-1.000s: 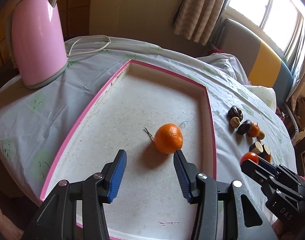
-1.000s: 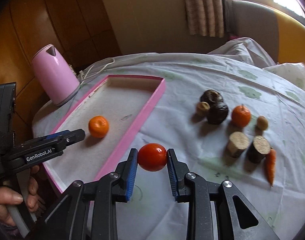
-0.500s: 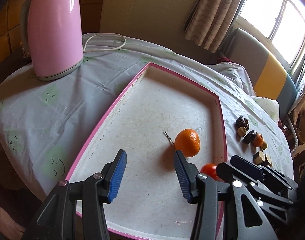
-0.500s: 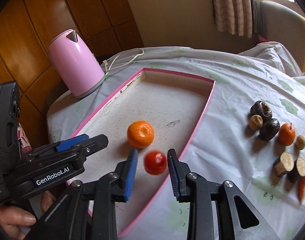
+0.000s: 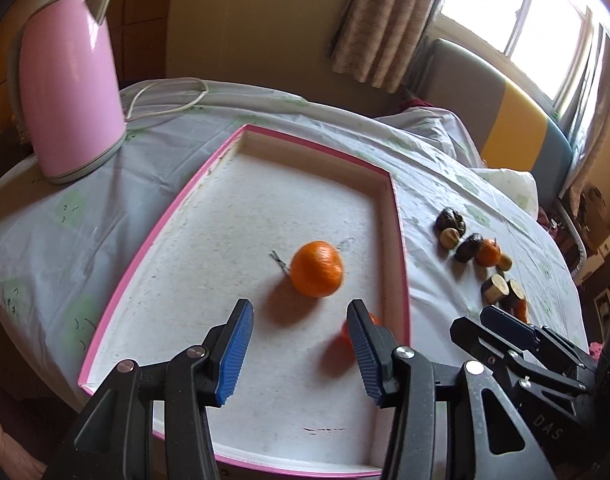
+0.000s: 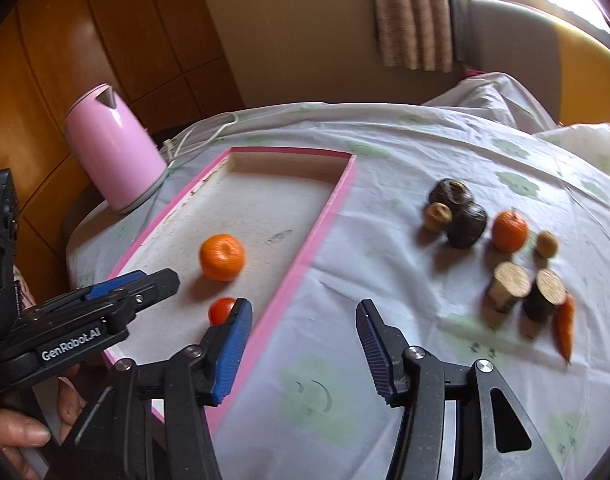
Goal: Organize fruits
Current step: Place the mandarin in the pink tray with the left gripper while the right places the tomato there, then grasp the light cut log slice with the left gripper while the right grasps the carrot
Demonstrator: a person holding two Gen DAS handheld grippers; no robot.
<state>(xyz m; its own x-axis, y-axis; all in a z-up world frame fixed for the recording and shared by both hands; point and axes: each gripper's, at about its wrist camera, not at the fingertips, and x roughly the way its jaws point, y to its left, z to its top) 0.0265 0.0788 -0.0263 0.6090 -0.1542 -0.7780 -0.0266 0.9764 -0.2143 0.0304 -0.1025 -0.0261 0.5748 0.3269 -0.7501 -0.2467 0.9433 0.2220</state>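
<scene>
A pink-rimmed tray (image 5: 397, 240) (image 6: 317, 236) holds an orange mandarin (image 5: 316, 268) (image 6: 221, 257) and, nearer me, a small red tomato (image 6: 221, 310). In the left wrist view the tomato (image 5: 345, 332) is mostly hidden behind a finger. My left gripper (image 5: 299, 312) hangs open over the tray just short of the mandarin, with nothing between its pads. My right gripper (image 6: 303, 308) is over the tray's right rim and the cloth. Its jaws are opening and are empty, and the tomato lies just left of its left finger.
On the cloth to the right lie a second mandarin (image 6: 509, 230), dark wrinkled fruits (image 6: 467, 220), small brown fruits (image 6: 547, 243), cut root pieces (image 6: 509, 280) and a carrot (image 6: 565, 328). A pink kettle (image 5: 69, 96) with its cord stands beyond the tray's left side.
The right gripper carried the tomato over the tray and let it go. The tomato now lies in the tray, and the jaws have spread and drawn back to the right. The left gripper stays open.
</scene>
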